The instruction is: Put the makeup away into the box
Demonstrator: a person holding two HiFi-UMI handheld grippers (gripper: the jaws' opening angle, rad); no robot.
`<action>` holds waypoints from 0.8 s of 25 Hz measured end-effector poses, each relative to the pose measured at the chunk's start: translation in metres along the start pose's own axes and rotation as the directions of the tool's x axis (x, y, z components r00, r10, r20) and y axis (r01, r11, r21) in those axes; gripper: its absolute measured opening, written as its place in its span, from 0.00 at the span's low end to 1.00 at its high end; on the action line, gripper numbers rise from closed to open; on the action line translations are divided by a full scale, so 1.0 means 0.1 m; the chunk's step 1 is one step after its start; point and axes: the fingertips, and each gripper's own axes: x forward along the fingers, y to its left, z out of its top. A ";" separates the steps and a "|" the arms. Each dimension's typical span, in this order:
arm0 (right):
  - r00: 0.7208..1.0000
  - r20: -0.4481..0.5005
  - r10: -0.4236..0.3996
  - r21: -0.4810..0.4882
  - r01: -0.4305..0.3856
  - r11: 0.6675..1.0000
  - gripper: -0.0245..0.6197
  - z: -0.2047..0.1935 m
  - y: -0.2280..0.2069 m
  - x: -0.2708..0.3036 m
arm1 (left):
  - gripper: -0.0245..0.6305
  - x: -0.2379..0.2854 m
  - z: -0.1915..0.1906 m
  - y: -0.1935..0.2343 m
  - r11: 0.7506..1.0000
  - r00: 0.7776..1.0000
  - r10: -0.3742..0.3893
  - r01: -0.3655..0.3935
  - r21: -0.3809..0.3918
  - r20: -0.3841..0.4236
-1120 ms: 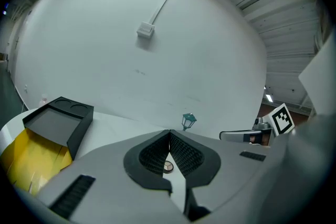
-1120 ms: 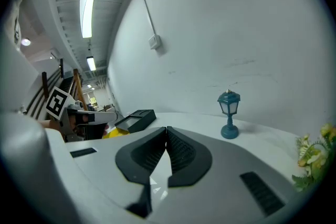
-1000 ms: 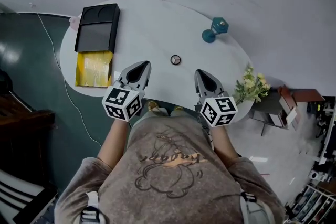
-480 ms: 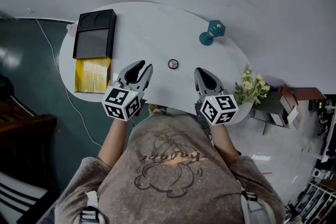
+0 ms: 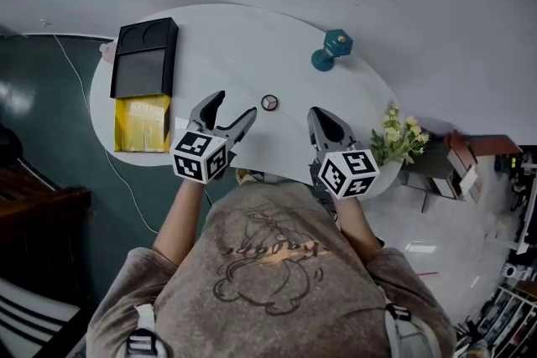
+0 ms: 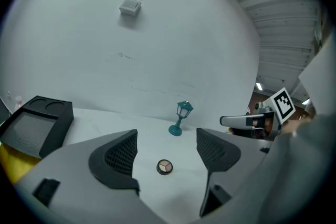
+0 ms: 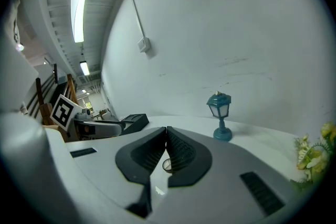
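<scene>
In the head view, a white table (image 5: 226,38) carries a black box (image 5: 144,59) at its left end, with a yellow sheet (image 5: 141,123) just beside the box's near end. The makeup, a small round compact (image 5: 268,102), lies on the bare tabletop near the middle, well apart from the box. A teal lamp (image 5: 328,49) stands upright farther back on the right. The left gripper (image 5: 234,106) hovers just left of the compact with its jaws spread. The right gripper (image 5: 319,115) sits to the compact's right.

In the left gripper view, the jaws have just been opening and stand wide apart. The compact (image 6: 164,167) lies on the table in the gap between them, touched by neither. The lamp (image 6: 180,118) stands beyond, and the box (image 6: 38,126) is at the left.

In the right gripper view, the jaws are pressed together with nothing held. The compact (image 7: 167,165) shows past their tips, and the lamp (image 7: 220,115) stands to the right.
</scene>
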 end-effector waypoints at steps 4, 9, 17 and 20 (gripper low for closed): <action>1.000 0.008 -0.029 0.016 0.028 0.999 0.04 -0.02 -0.13 -0.11 | 0.60 0.29 -0.20 -0.01 0.999 0.997 -0.005 0.008 0.046 -0.071; 0.997 0.019 -0.081 0.042 0.080 0.996 0.04 -0.05 -0.34 -0.31 | 0.59 0.64 -0.51 -0.09 0.994 0.984 -0.044 0.061 0.095 -0.172; 0.986 0.037 -0.164 0.076 0.161 0.984 0.04 -0.13 -0.54 -0.65 | 0.59 1.07 -0.99 -0.14 0.977 0.953 -0.040 0.101 0.190 -0.300; 0.978 0.038 -0.204 0.094 0.200 0.975 0.04 -0.19 -0.63 -0.80 | 0.59 1.21 -1.09 -0.13 0.970 0.944 -0.026 0.102 0.219 -0.328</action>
